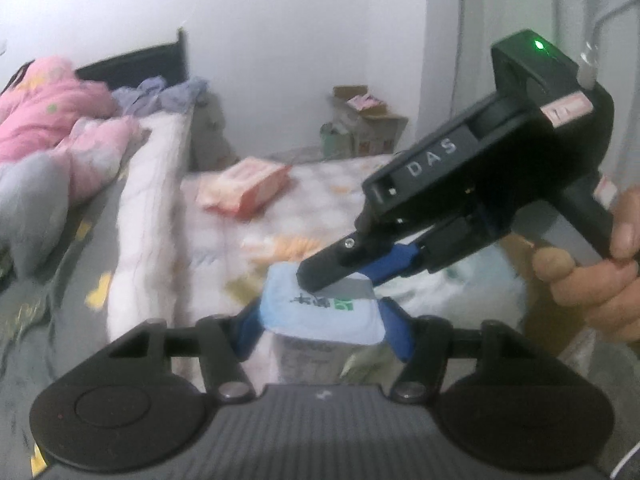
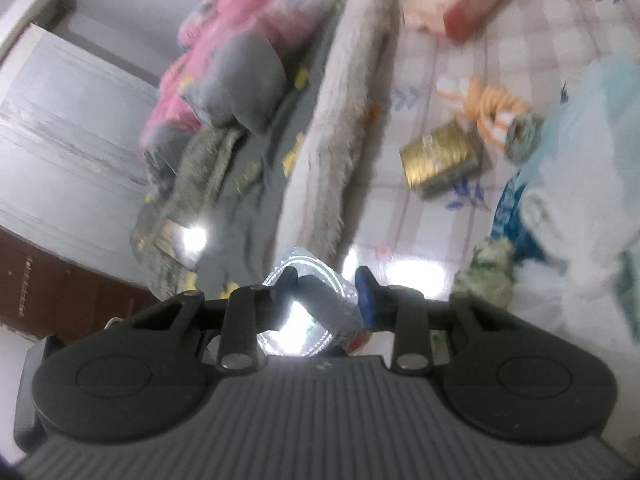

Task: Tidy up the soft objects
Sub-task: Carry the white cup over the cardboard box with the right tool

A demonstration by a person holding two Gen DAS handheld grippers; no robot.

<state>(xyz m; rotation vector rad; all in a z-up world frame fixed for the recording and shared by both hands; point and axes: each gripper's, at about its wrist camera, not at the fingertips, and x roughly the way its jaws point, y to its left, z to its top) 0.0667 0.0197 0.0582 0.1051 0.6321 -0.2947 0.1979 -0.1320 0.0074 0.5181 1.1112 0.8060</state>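
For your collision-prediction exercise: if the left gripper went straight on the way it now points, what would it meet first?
The pale blue packet between the left gripper pads; just beyond, probably the right gripper on its far end. Depth unclear.

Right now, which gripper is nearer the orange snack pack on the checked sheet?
Neither clearly. The left gripper and the right gripper both hold one light-blue packet, well short of the orange pack, which lies farther along the sheet.

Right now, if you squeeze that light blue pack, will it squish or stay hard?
Probably squishes: the light blue pack has rounded, pillowy edges between the left tongs. Its wrapper looks shiny in the right tongs, so it may slip. Likely light for its size, though that is a guess.
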